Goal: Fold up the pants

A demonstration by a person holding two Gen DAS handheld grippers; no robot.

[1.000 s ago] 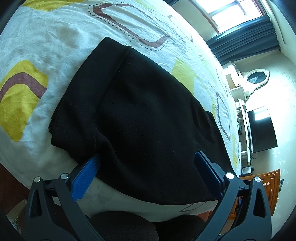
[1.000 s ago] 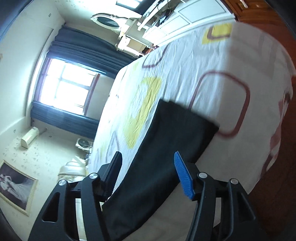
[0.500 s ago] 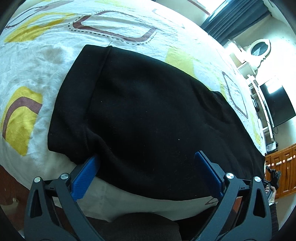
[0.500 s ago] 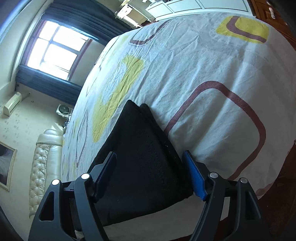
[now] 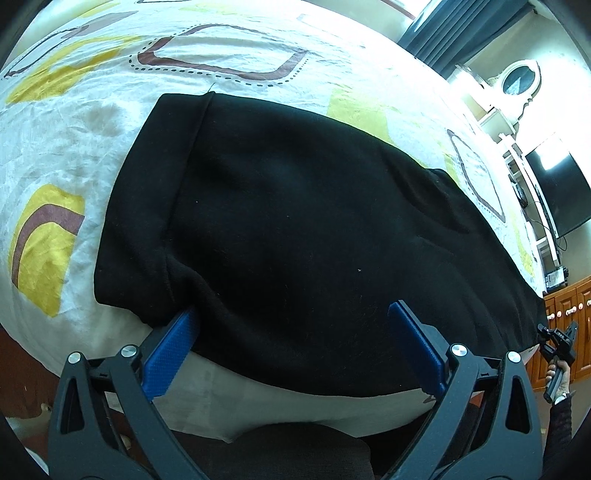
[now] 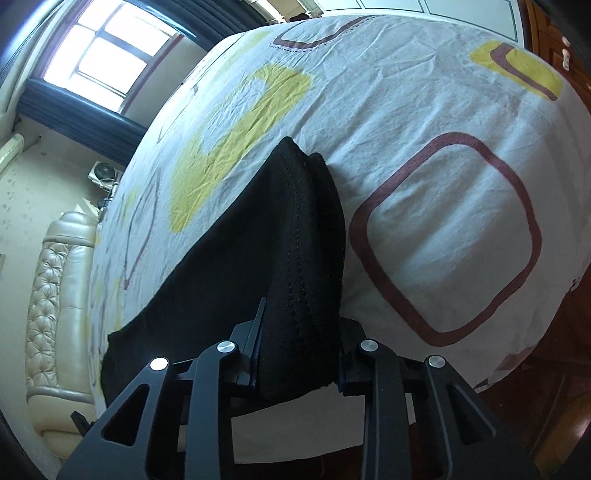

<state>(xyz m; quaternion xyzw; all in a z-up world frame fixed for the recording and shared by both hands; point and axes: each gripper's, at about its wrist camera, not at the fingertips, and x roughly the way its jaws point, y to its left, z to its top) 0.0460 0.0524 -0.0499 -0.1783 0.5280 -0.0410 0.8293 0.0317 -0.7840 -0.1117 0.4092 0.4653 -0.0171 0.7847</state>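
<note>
The black pants [image 5: 314,240] lie spread across the near edge of the bed [image 5: 74,147], filling the middle of the left wrist view, with the waistband fold toward 10 o'clock. Only that view shows the left gripper [image 5: 291,347], its blue fingers [image 5: 170,350] wide apart, one at the cloth's near hem at 7 o'clock and the other over the fabric at 5 o'clock, pinching nothing; at 4 o'clock a hand [image 5: 556,373] grips the other tool. Only the right wrist view shows the right gripper [image 6: 299,354], its jaws closing with a bunched end of the pants [image 6: 295,240] wedged between them, the stitched hem running up toward 12 o'clock. The sheet is white with yellow patches and brown rounded squares. Around it stand a window [image 6: 99,55] with dark curtains [image 5: 454,33], a padded headboard [image 6: 55,295], a television [image 5: 557,192] and wooden cabinets [image 5: 569,325]. A second ago the right fingers stood apart above flat cloth; now they squeeze a gathered end, and the hand has dropped nearer the bed.
</note>
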